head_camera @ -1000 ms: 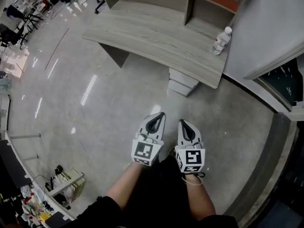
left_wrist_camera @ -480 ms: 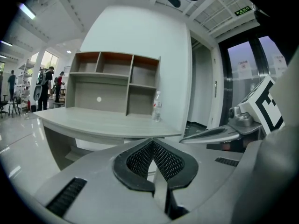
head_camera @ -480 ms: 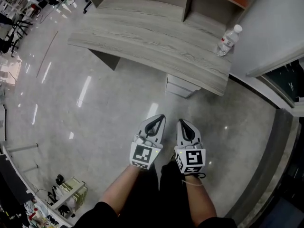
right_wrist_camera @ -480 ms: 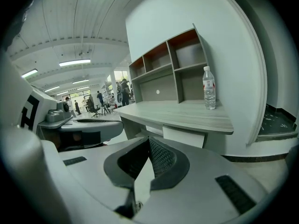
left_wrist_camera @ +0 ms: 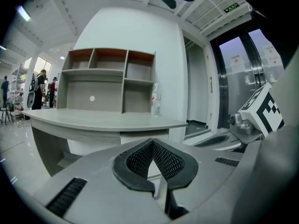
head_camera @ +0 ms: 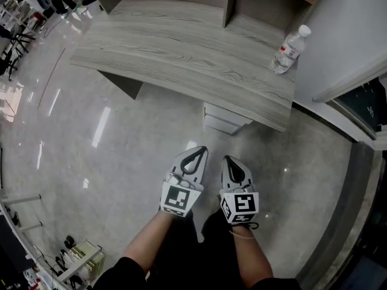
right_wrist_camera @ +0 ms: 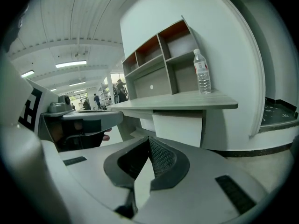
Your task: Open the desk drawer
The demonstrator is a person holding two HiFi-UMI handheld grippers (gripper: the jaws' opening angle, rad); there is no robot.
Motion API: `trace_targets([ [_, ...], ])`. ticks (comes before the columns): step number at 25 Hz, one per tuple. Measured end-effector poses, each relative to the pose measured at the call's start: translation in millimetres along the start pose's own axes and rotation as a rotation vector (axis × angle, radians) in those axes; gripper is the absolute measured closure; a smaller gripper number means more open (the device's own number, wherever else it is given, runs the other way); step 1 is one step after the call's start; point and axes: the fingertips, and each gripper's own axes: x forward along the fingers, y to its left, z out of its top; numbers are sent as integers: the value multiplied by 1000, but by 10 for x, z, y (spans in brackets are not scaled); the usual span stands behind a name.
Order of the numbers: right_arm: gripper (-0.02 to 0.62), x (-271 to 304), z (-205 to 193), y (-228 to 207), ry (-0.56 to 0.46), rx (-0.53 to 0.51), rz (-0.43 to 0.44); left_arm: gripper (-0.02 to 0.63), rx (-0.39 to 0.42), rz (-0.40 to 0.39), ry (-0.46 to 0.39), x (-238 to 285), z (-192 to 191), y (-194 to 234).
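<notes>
Both grippers hang side by side above the floor (head_camera: 115, 156), short of the desk. The left gripper (head_camera: 200, 152) has its fingers (left_wrist_camera: 140, 158) pressed together on nothing, and so has the right gripper (head_camera: 229, 161). The drawer (head_camera: 225, 118) sits shut under the tabletop's (head_camera: 181, 59) right end, ahead of both grippers and well apart from them. A bottle (head_camera: 289, 49) stands on the tabletop by the wall.

No readable writing
The water bottle's label (head_camera: 284, 57) and the green ceiling sign (left_wrist_camera: 230, 6) are both too small to read.
</notes>
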Motion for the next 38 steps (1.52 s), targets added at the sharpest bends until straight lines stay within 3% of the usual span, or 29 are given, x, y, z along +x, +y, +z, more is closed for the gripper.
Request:
trace_targets([
  [11, 592, 639, -654, -385, -46, 75, -18, 603, 43, -27, -22, 531, -643, 166],
  [14, 592, 792, -800, -445, -50, 69, -33, 603, 50, -30, -53, 631, -762, 223],
  [19, 592, 986, -950, -532, -51, 29, -68, 603, 49, -62, -29, 794, -1085, 251],
  [29, 592, 1377, -1322, -736, -155, 38, -51, 603, 54, -43, -149, 1143, -1460, 269],
  [38, 592, 1551, -1608, -865, -190, 36, -40, 603, 37, -25, -118, 1250, -1808, 223],
])
